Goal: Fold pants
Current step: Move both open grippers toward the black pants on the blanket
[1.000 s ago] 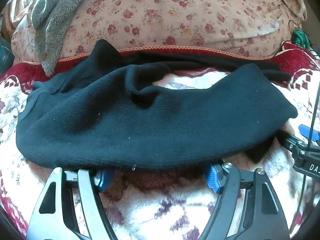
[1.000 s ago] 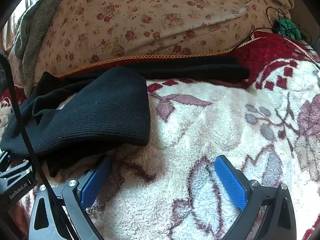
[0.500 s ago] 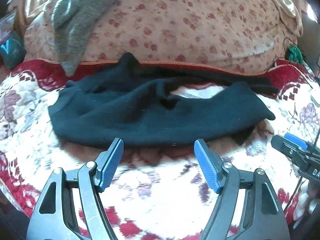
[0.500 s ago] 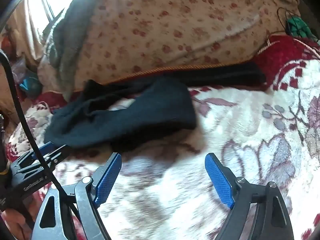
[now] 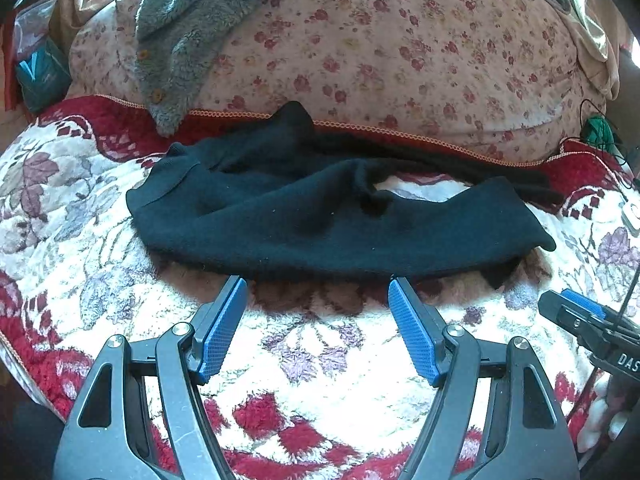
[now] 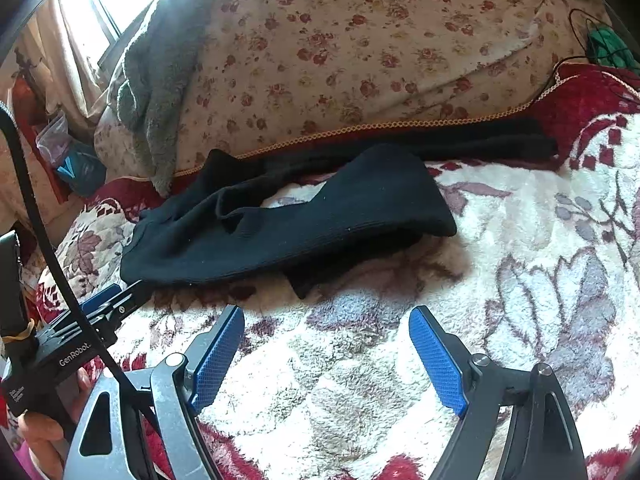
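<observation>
On fleecy blanket (image 5: 328,364), knit pants (image 5: 320,224) (black, rumpled)

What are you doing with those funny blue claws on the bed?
A person holds a gripper in each hand to fold the black pants. The pants lie bunched on the flowery blanket, folded partly over themselves. The left gripper and the right gripper are both open and empty, hovering near the pants' front edge without touching them. A floral quilt is heaped behind.

Both wrist views look low across the bed toward the floral quilt (image 5: 400,48). They share the black pants (image 5: 320,224), seen near from either end.
</observation>
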`<action>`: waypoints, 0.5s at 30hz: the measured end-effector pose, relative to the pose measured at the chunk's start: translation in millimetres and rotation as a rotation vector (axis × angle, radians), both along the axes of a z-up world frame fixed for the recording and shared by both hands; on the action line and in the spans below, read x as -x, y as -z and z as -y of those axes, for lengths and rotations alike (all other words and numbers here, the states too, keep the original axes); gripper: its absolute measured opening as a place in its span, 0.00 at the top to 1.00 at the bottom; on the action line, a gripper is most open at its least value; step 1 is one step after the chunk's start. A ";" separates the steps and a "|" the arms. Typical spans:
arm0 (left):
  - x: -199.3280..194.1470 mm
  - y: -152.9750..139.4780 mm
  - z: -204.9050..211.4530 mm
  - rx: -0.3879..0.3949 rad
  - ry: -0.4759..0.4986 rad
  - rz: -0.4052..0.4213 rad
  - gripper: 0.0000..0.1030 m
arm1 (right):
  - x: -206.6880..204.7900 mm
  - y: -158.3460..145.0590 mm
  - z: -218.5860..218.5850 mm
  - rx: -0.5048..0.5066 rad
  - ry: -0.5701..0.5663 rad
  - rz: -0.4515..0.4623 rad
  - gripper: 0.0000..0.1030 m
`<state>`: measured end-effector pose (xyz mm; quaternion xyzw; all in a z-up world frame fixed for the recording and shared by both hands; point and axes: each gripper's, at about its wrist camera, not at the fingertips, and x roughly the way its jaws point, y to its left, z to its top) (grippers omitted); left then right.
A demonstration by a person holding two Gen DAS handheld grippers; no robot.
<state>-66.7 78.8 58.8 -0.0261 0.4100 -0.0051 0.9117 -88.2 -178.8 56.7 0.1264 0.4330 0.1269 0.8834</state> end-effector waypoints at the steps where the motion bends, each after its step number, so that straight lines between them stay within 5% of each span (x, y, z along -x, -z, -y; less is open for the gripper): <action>1: -0.6 -0.3 -0.4 -0.001 0.000 -0.002 0.28 | -0.1 1.9 0.3 -0.006 0.000 -0.006 0.24; 15: -6.2 3.1 -7.4 0.013 -0.016 -0.020 0.28 | -6.0 6.2 5.4 -0.010 -0.004 -0.025 0.25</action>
